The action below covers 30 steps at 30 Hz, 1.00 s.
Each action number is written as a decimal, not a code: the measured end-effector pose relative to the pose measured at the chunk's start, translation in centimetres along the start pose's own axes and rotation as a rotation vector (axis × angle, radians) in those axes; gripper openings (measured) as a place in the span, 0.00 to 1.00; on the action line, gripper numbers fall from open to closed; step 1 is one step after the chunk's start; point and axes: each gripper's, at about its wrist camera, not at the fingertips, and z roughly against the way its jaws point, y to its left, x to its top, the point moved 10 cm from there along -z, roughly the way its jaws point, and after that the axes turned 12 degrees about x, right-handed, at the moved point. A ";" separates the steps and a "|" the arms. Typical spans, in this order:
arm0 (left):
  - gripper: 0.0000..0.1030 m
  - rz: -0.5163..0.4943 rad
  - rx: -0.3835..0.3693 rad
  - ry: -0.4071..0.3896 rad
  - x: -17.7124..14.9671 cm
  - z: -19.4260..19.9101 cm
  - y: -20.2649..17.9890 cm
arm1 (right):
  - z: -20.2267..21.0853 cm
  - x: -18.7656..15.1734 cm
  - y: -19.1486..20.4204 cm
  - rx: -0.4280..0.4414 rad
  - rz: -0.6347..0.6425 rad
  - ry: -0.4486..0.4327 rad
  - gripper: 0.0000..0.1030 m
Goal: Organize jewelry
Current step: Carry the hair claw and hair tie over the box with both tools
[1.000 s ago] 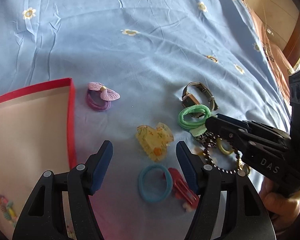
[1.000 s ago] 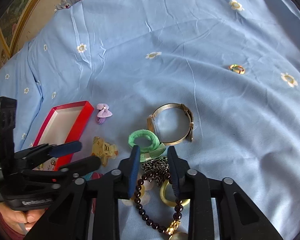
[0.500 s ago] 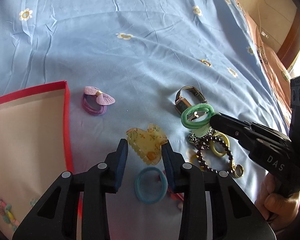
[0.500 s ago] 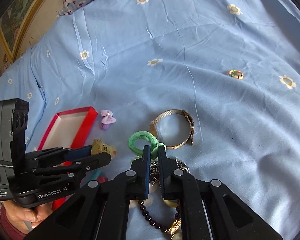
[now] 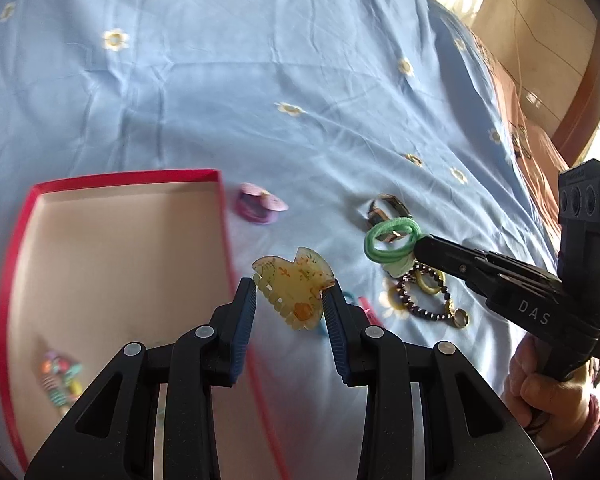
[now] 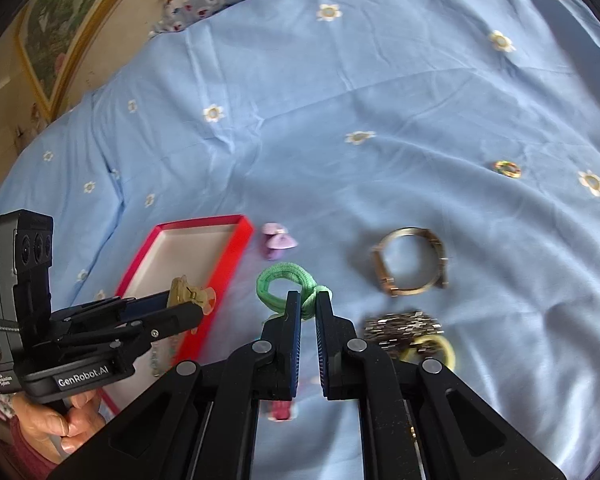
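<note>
Since the earlier frame, the yellow hair claw [image 5: 296,294] has been lifted off the blue sheet [image 5: 228,92] and carried toward the red box [image 5: 128,178]. In the left wrist view, it is clamped between the narrowed jaws of the left gripper [image 5: 290,304], near the box's right wall. In the right wrist view, the green hair tie [image 6: 288,284] is pinched at its knot by the almost closed right gripper [image 6: 308,304]. The gold watch [image 6: 412,266] is seen lying to the right.
</note>
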 end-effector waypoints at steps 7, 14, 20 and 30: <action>0.32 0.056 0.046 -0.009 -1.1 1.5 4.1 | -1.4 -0.4 4.0 0.057 0.041 0.030 0.07; 0.32 0.103 0.089 -0.011 -2.7 2.5 8.0 | -3.0 -1.1 7.7 0.101 0.085 0.065 0.07; 0.32 0.128 0.122 -0.007 -3.5 2.7 10.7 | -4.8 -2.1 10.3 0.134 0.116 0.104 0.07; 0.32 0.139 0.171 0.012 -3.7 1.4 14.0 | -8.2 -2.6 11.5 0.145 0.129 0.155 0.07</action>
